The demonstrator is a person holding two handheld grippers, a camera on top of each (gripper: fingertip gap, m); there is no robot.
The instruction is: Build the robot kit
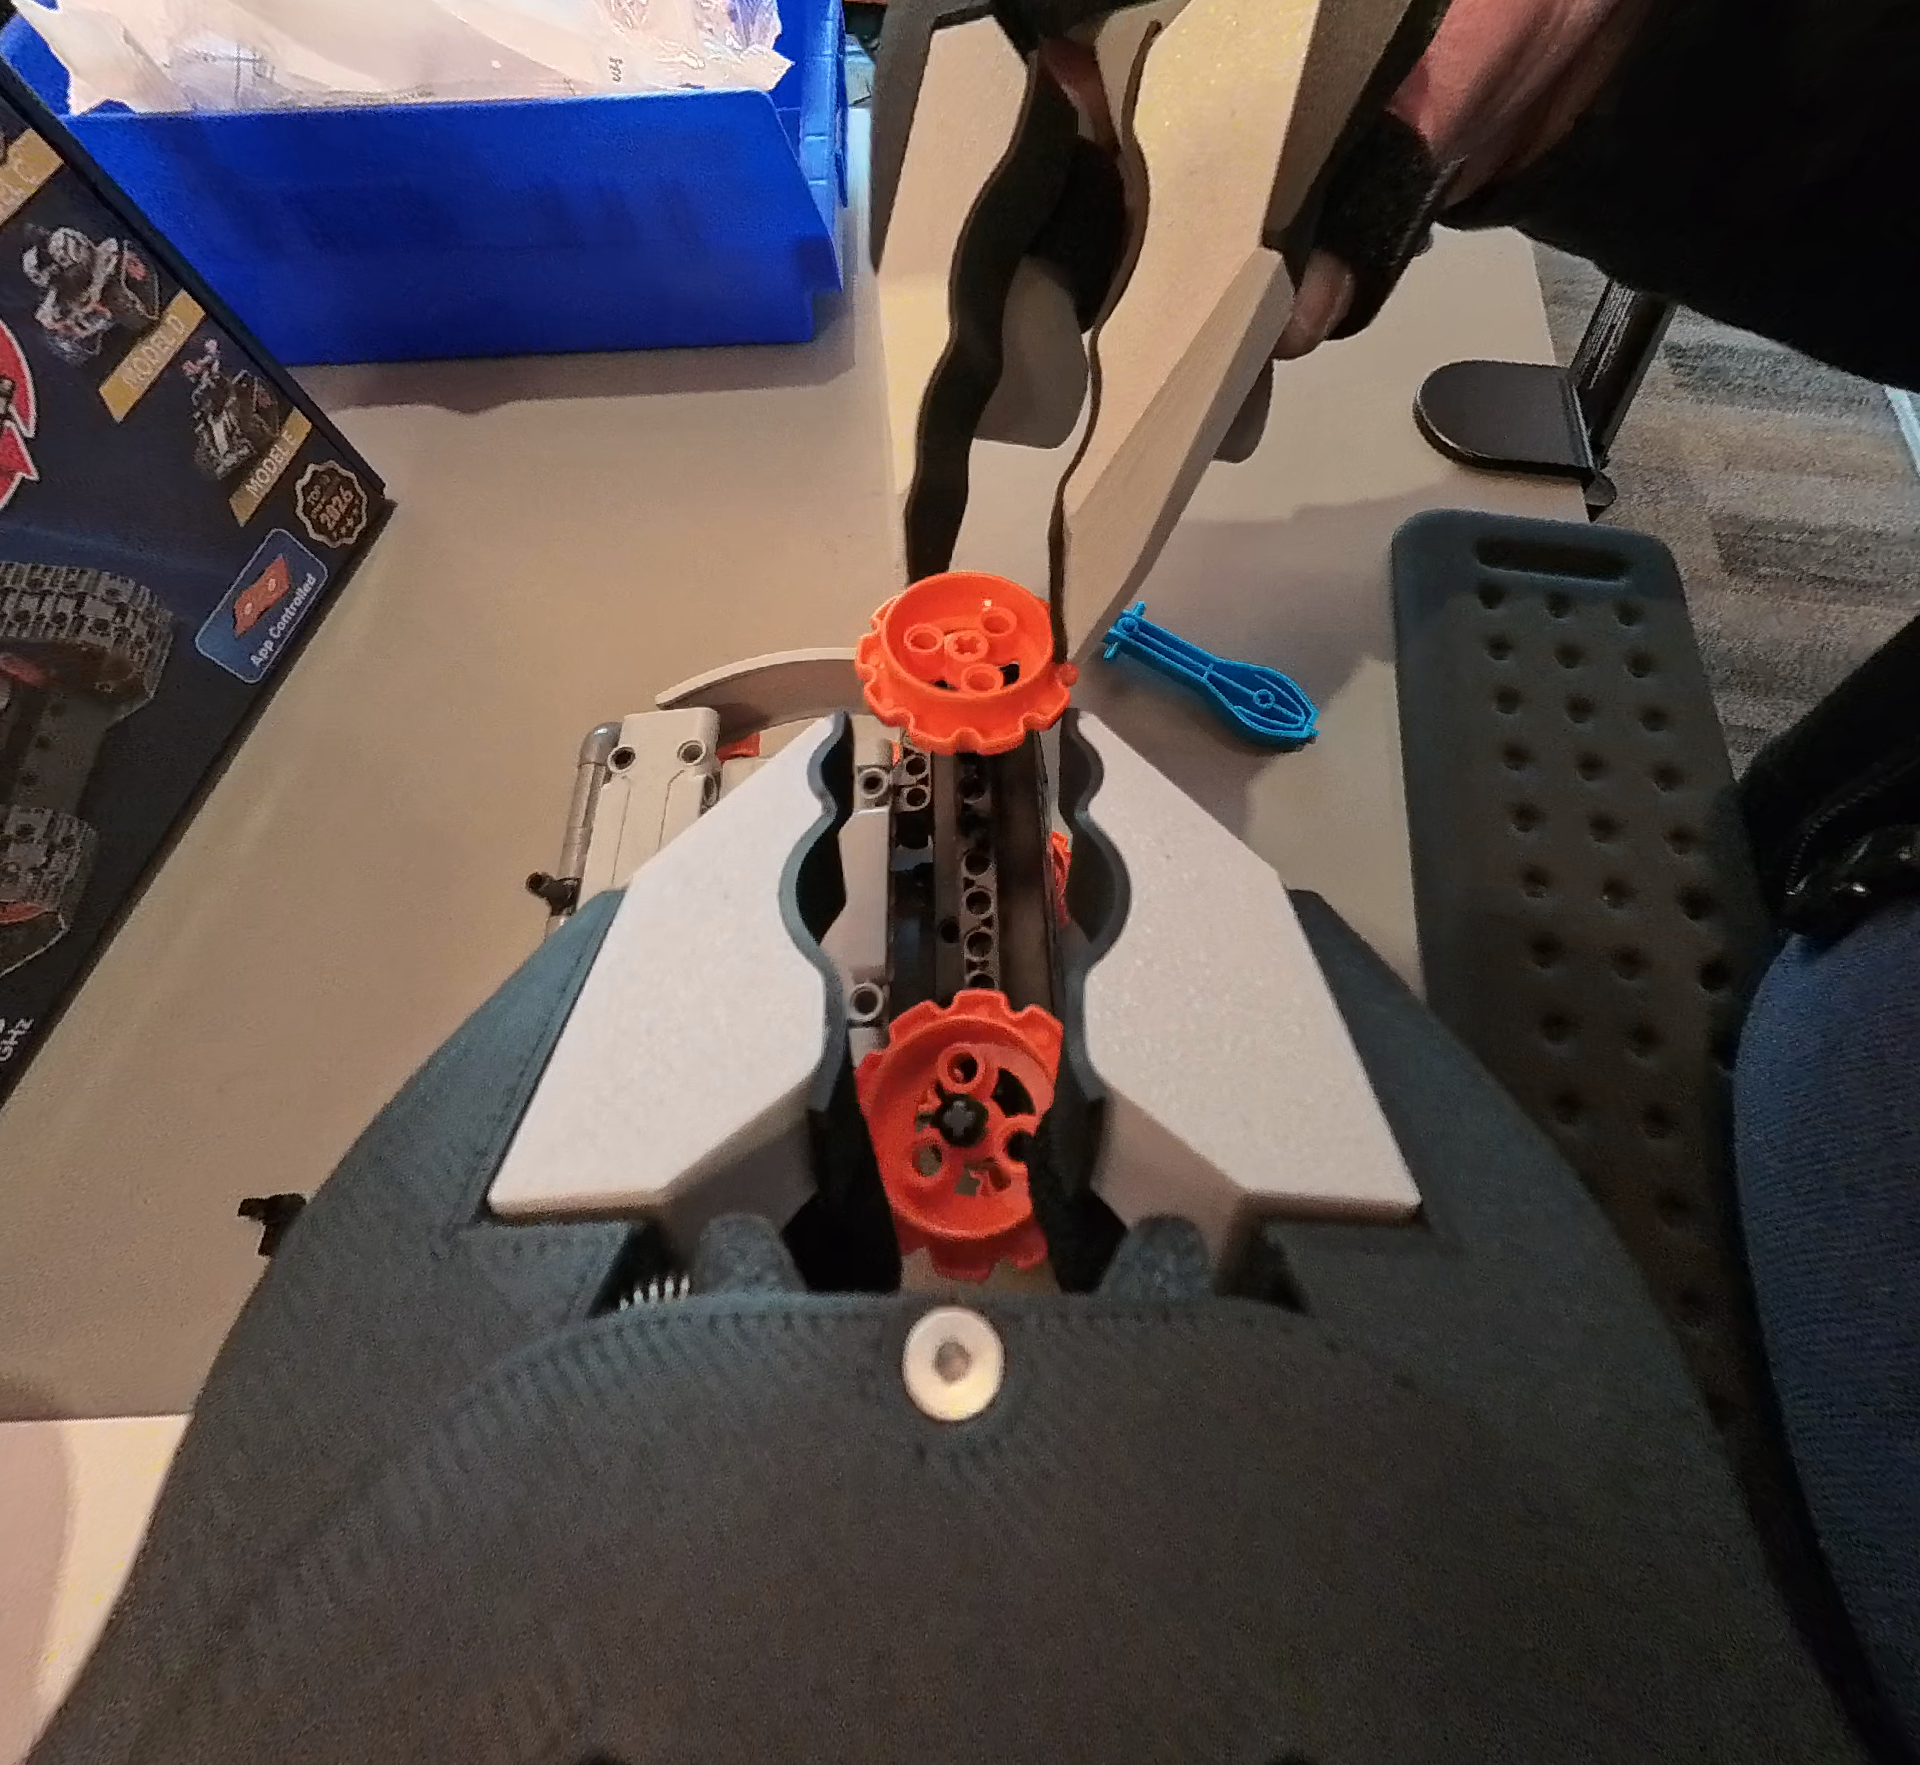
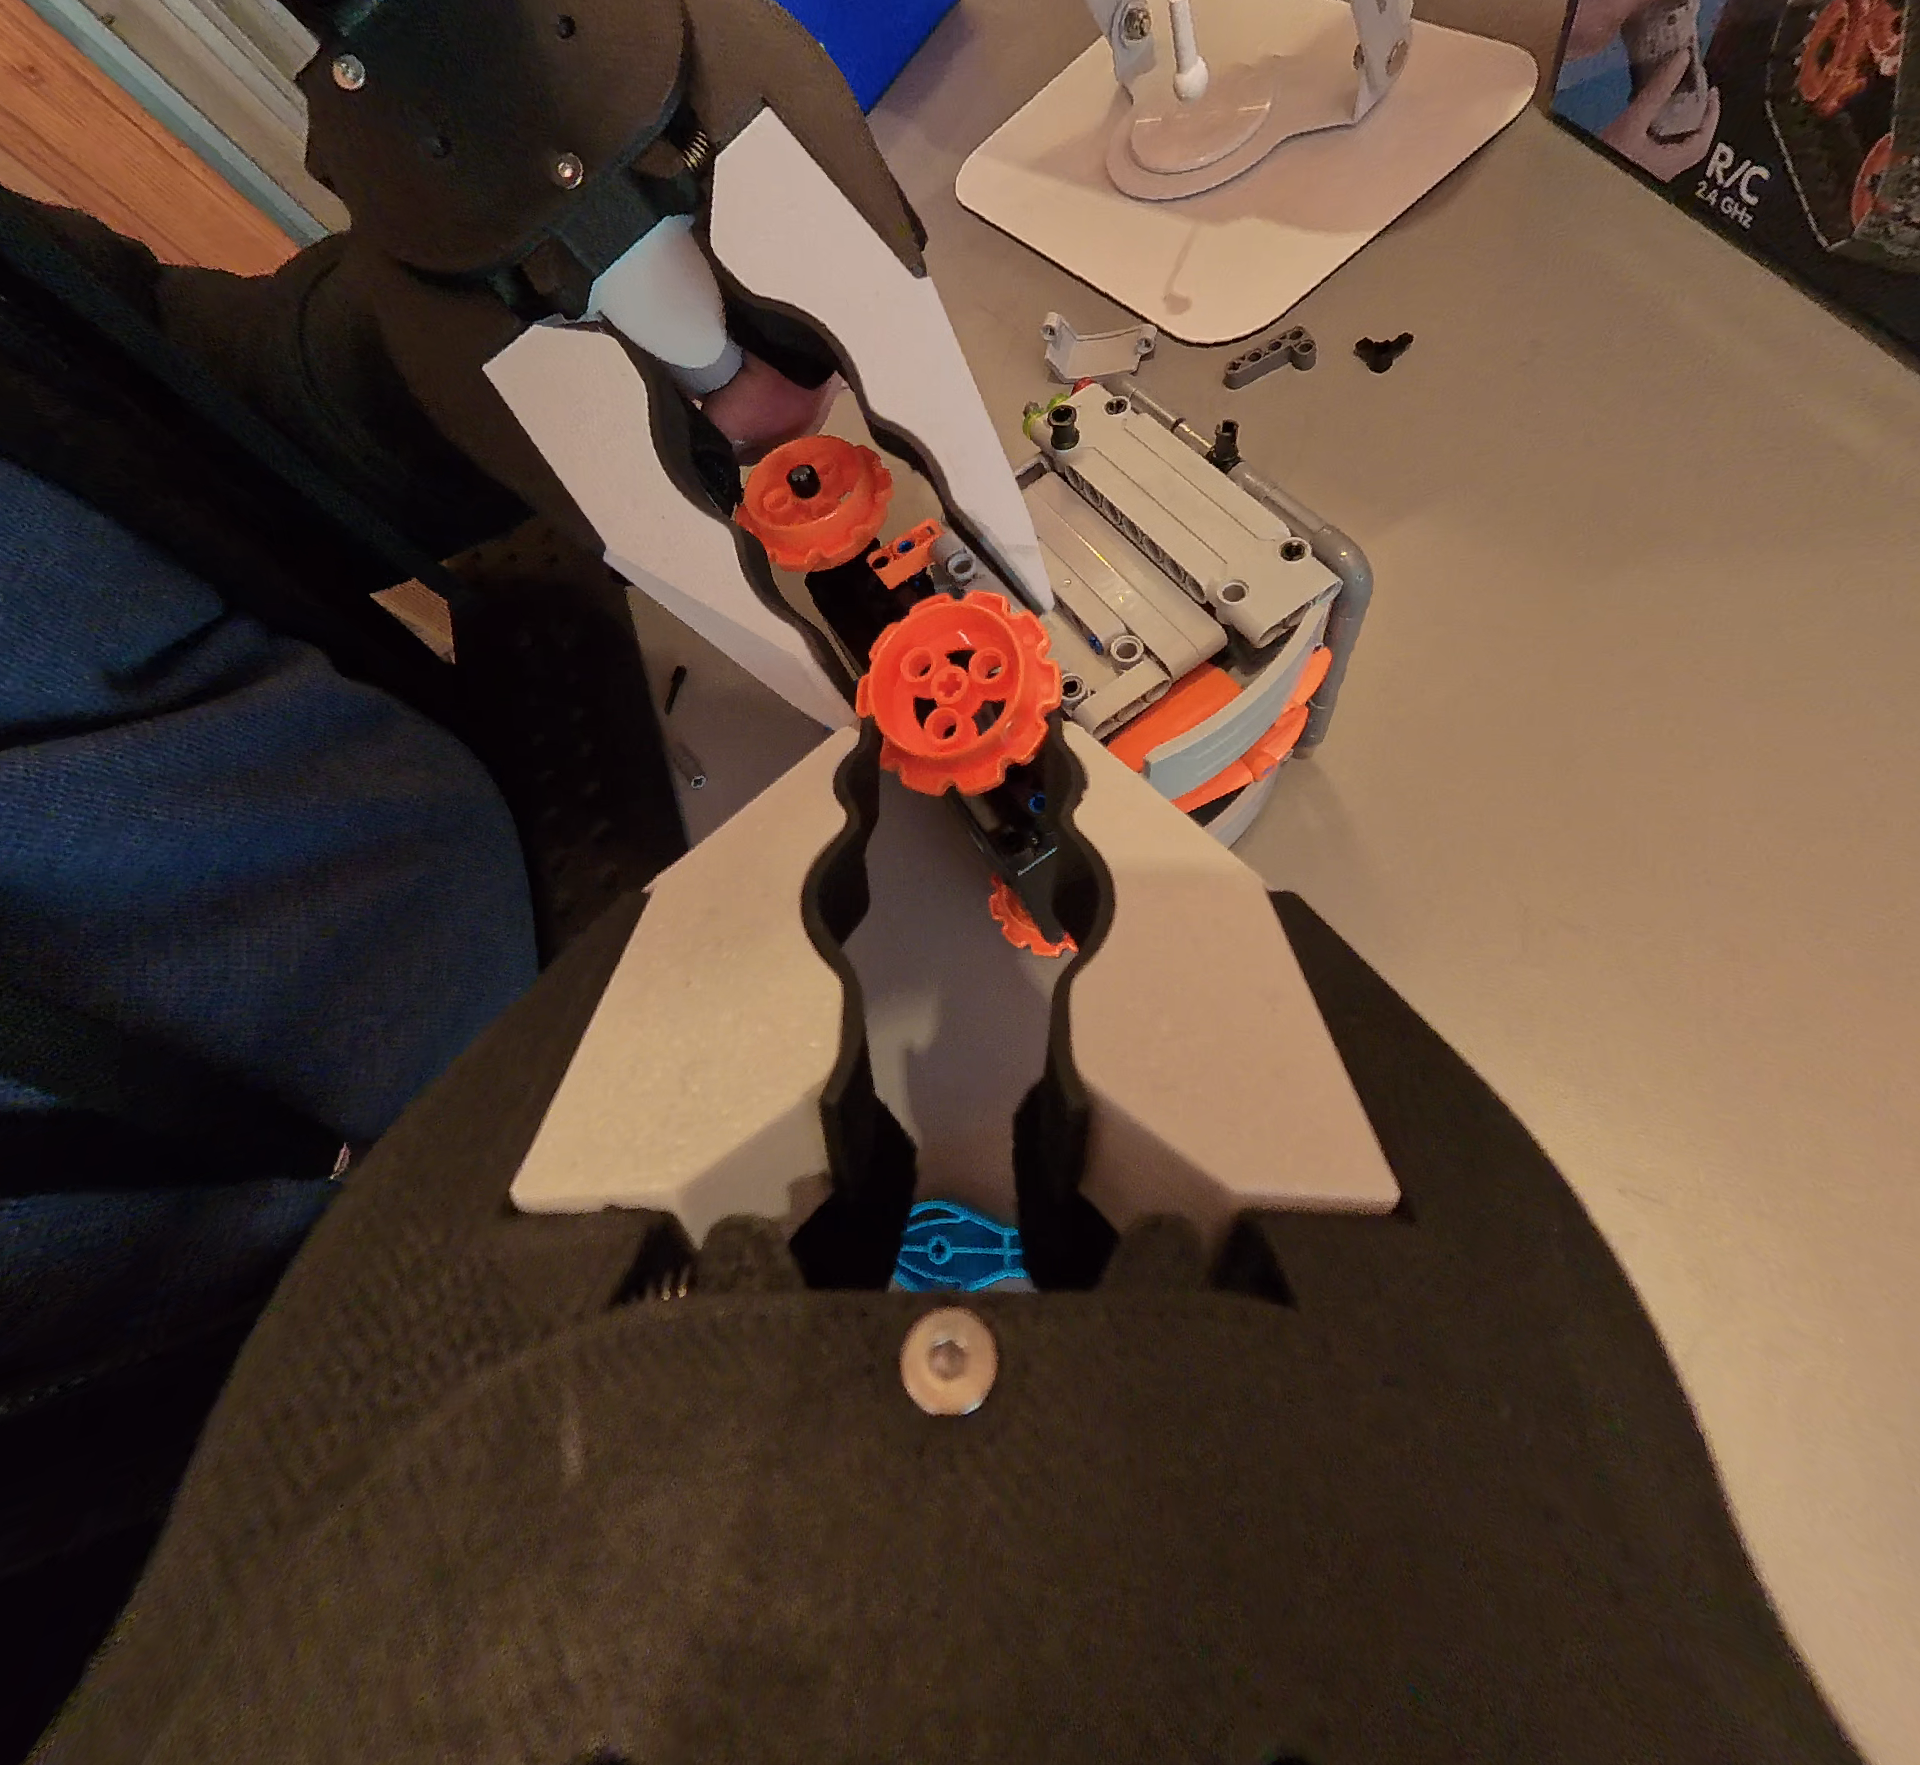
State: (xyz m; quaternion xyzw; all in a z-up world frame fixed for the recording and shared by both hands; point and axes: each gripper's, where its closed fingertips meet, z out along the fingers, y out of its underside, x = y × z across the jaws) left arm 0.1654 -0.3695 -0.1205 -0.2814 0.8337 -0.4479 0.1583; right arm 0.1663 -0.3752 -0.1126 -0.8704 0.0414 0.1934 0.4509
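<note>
Left gripper [image 1: 961,874] fingers clamped on black-and-grey brick chassis [image 1: 971,868] at desk [image 1: 623,510] centre. Right gripper [image 2: 961,759] fingers closed on far orange sprocket wheel [image 2: 956,689]. Printed toy box [image 1: 135,593] left, lettered; blue bin [image 1: 468,219] far left; blue tool [image 1: 1210,685] right.

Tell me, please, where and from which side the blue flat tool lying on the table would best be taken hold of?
Probably across the narrow ribbed shaft of the blue tool, coming straight down from above. It lies flat on the table, so only its thin side edges offer opposing faces. Its wider rounded end looks harder to span. The right gripper nearby sits at the orange wheel.
</note>
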